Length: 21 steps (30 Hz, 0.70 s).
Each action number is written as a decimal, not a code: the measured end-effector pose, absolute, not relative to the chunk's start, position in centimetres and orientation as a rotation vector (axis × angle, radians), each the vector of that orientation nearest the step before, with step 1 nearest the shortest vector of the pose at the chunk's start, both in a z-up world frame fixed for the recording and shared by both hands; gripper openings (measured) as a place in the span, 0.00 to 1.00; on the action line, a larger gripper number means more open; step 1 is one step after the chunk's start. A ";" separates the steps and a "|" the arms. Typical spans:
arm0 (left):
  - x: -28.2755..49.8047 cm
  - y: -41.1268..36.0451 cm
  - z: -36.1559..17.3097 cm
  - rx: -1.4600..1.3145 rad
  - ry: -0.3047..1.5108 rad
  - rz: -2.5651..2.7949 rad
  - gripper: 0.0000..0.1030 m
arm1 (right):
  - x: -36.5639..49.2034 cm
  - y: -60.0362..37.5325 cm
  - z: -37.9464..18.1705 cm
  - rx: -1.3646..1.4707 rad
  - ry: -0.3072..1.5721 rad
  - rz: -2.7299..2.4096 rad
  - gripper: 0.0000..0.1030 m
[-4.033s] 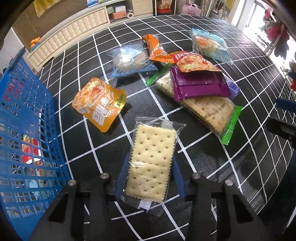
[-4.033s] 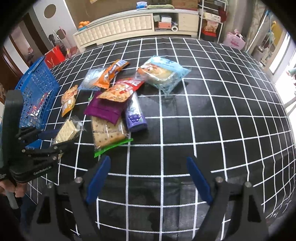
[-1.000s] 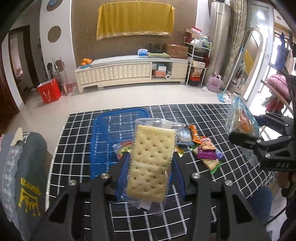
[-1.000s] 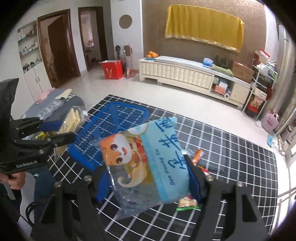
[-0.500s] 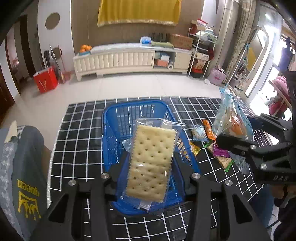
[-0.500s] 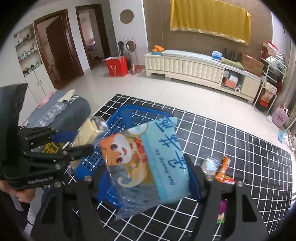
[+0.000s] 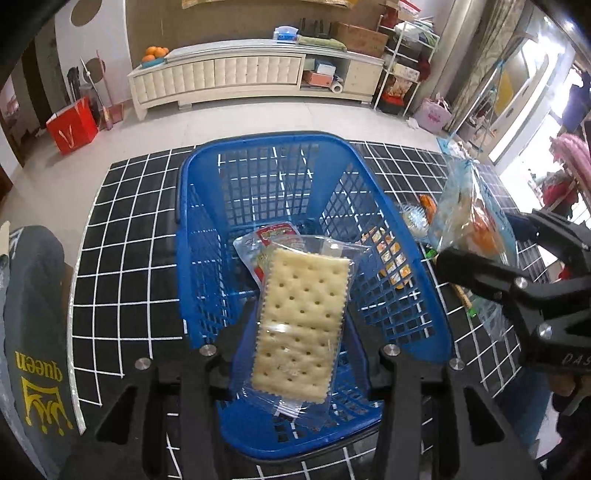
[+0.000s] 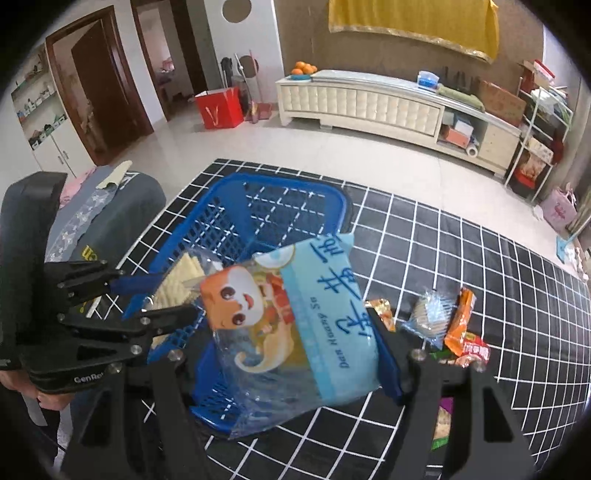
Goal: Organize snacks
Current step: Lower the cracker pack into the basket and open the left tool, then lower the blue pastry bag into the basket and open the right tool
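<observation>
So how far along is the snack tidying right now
Partly done. One red-labelled packet already lies in the blue basket. In hand: the left hand-held gripper holds a cracker pack over the basket, and the right hand-held gripper holds a light-blue bag. Several loose snacks remain on the checked cloth.

Location: a home living room. Indicators: a long cream sideboard (image 8: 369, 101) against the far wall, carrying a bowl of oranges (image 8: 303, 69); a yellow cloth (image 8: 413, 20) hung above it; tiled floor (image 7: 229, 122); wooden doors (image 8: 96, 85) at far left; a cluttered shelf rack (image 8: 541, 122) at far right; a red gift bag (image 8: 218, 107) on the floor.
</observation>
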<state>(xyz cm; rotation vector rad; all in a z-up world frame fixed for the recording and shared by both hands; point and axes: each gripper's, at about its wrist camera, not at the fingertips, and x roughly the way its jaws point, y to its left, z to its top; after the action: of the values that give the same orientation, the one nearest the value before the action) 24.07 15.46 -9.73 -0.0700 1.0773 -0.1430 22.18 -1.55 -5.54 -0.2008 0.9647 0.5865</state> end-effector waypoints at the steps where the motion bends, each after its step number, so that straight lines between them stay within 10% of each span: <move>1: 24.0 15.4 -9.8 -0.058 1.073 -0.131 0.41 | 22.2 -1.3 -5.6 -0.203 0.965 0.584 0.72; 6: 24.1 15.5 -10.5 -0.061 1.093 -0.122 0.44 | 21.6 -1.4 -5.3 -0.220 0.960 0.585 0.72; 13: 23.3 15.5 -9.8 -0.036 1.085 -0.107 0.74 | 21.3 -1.3 -4.7 -0.225 0.956 0.589 0.72; 21: 21.5 16.0 -7.6 -0.007 1.025 -0.078 0.75 | 20.4 -0.4 -3.8 -0.242 0.938 0.609 0.72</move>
<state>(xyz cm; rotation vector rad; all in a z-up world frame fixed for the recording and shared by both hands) 21.49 15.96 -7.56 -0.0074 1.0248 -0.0778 20.44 -0.42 -3.75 -0.2419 0.9382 0.6092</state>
